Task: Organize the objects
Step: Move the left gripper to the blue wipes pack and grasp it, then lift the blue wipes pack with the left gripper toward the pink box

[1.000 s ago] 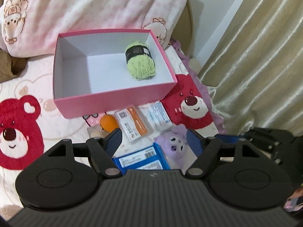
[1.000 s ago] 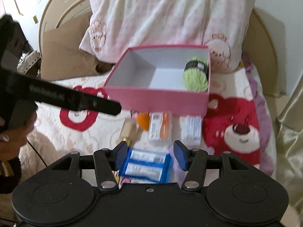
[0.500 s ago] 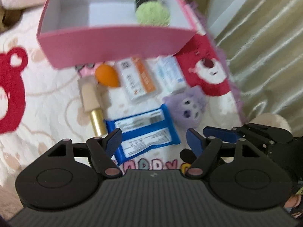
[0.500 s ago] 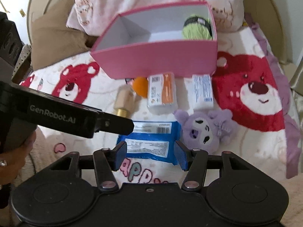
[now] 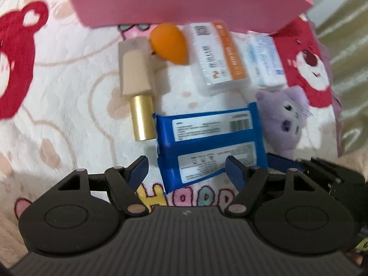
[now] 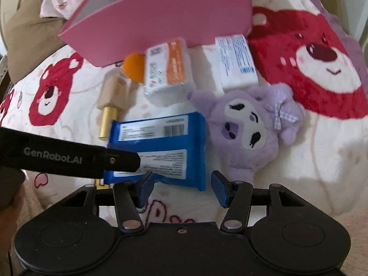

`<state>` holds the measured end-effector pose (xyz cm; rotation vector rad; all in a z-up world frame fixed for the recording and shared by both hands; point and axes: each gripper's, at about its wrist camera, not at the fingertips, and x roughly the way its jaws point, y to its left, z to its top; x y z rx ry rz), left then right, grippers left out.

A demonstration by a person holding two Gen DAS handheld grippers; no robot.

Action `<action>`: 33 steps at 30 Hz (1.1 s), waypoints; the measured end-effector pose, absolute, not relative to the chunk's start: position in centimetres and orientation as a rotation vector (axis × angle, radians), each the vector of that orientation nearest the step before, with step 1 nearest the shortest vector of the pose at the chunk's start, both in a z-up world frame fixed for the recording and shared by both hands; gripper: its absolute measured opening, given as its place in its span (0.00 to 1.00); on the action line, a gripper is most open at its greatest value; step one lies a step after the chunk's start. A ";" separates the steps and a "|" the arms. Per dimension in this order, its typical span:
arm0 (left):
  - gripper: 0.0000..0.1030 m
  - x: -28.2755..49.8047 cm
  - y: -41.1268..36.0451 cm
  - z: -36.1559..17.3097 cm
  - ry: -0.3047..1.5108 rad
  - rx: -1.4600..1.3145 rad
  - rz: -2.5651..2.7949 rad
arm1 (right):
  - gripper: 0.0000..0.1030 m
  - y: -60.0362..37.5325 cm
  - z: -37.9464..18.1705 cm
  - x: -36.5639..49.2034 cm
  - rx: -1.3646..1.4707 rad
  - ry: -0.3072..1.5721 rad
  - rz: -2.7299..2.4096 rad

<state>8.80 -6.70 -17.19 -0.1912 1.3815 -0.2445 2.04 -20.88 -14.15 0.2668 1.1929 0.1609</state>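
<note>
A blue wipes pack (image 5: 207, 142) lies label-up on the bear-print bedspread (image 5: 57, 92). My left gripper (image 5: 186, 168) hovers right over its near end; its jaws are closing, the pack's lower edge sits between the fingers, and the pads do not touch it. My right gripper (image 6: 182, 181) stands open above the same blue pack's (image 6: 161, 147) near right corner, with a purple plush (image 6: 243, 128) just to its right. The left gripper's black finger (image 6: 69, 156) crosses the pack from the left. Behind these stands the pink box (image 6: 161, 16).
Between pack and box lie a beige bottle with a gold cap (image 5: 135, 76), an orange sponge (image 5: 169, 43), a white-and-orange packet (image 5: 216, 55) and a white-and-blue packet (image 5: 264, 59). A curtain (image 5: 345, 46) hangs at the right. A brown cushion (image 6: 27, 30) lies at the back left.
Both grippers have dropped toward the bedspread and tipped downward. The items now look larger and the box's inside with the green yarn has left view.
</note>
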 end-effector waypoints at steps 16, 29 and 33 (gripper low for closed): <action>0.47 7.5 -7.0 -18.5 1.298 -0.292 -0.198 | 0.39 -20.5 -14.5 1.4 0.289 1.127 0.138; 0.46 4.1 -6.2 -13.7 1.204 -0.315 -0.299 | 0.40 -20.1 -11.8 -1.8 0.296 1.094 0.179; 0.45 5.0 -5.5 -10.5 1.142 -0.310 -0.363 | 0.40 -20.2 -9.2 -2.5 0.297 1.031 0.190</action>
